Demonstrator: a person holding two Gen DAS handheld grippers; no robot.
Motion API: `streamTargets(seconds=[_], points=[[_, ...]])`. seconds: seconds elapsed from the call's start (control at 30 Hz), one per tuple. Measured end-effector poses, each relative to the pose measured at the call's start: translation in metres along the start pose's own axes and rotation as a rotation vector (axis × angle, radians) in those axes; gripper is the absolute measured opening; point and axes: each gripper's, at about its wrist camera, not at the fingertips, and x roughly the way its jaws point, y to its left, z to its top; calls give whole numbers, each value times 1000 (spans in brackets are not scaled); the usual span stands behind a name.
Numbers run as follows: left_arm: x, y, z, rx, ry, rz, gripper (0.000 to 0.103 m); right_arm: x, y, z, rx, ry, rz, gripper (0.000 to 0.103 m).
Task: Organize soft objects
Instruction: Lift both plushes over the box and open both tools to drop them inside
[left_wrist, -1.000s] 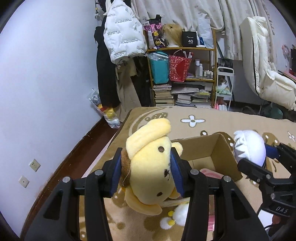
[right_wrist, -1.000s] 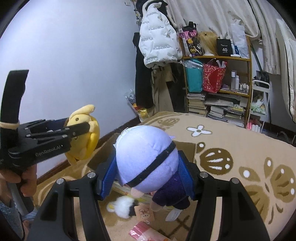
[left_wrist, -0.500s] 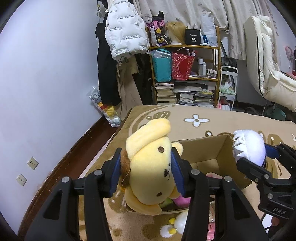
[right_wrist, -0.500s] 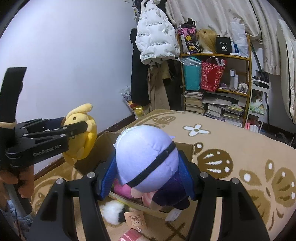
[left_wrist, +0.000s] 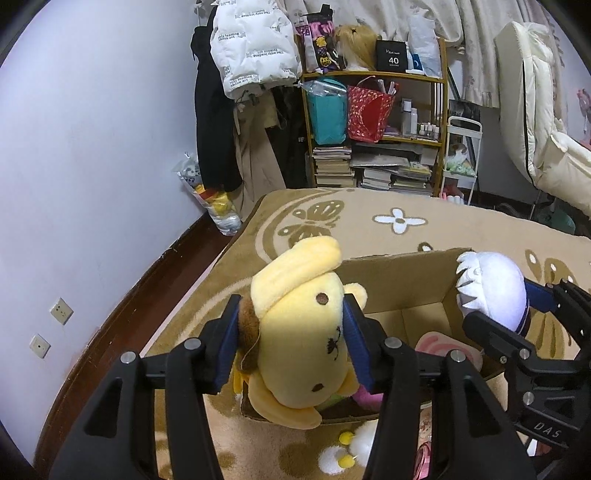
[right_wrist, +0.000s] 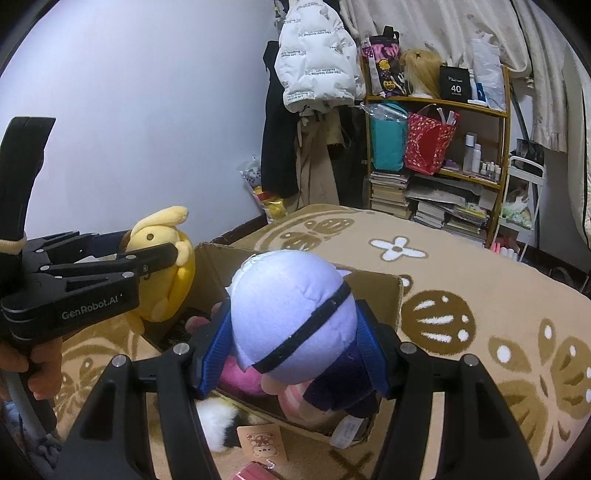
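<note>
Presently, your holdings, item by item.

Left gripper (left_wrist: 291, 339): jaws opening, yet the blue pads (left_wrist: 226, 343) still press both sides of the yellow dog plush (left_wrist: 295, 332). The plush sits between the jaws, head outward past the fingertips, its cap-like ear draped across the top. Below and just beyond your jaws lies the near wall of the cardboard box (left_wrist: 399, 273).

Right gripper (right_wrist: 291, 350): jaws at a middling width, clamped on the lavender-headed doll (right_wrist: 291, 310). Its round head, crossed by a dark band, bulges above the pads; its dark purple body hangs below the jaws, over the box's open top.

Box contents, seen under both jaws: a pink plush (right_wrist: 240, 376) and a pink-striped soft item (left_wrist: 439, 343), partly hidden.

On the tan patterned rug (right_wrist: 461, 273), on your side of the jaws and outside the box: a white fluffy toy with yellow pom-poms (left_wrist: 343, 450), and a paper tag with a cartoon print (right_wrist: 262, 441).

Well beyond the jaws: a shelf of books and bags (left_wrist: 373, 136), a white puffer jacket (left_wrist: 255, 44) hanging beside it.
</note>
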Motion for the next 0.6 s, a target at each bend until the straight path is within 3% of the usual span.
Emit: streamTargets(seconds=[0.13,0.4,0.6], points=[[5,-4,-2,15,13,6,60,2,0,0,-3,6,11,68],[8,-3,-3,12,26,36,67,4,1,-2,-14,12,11,71],[4,7,-1,-32,18,42,79,5,3,-2,-22,15,-1,76]])
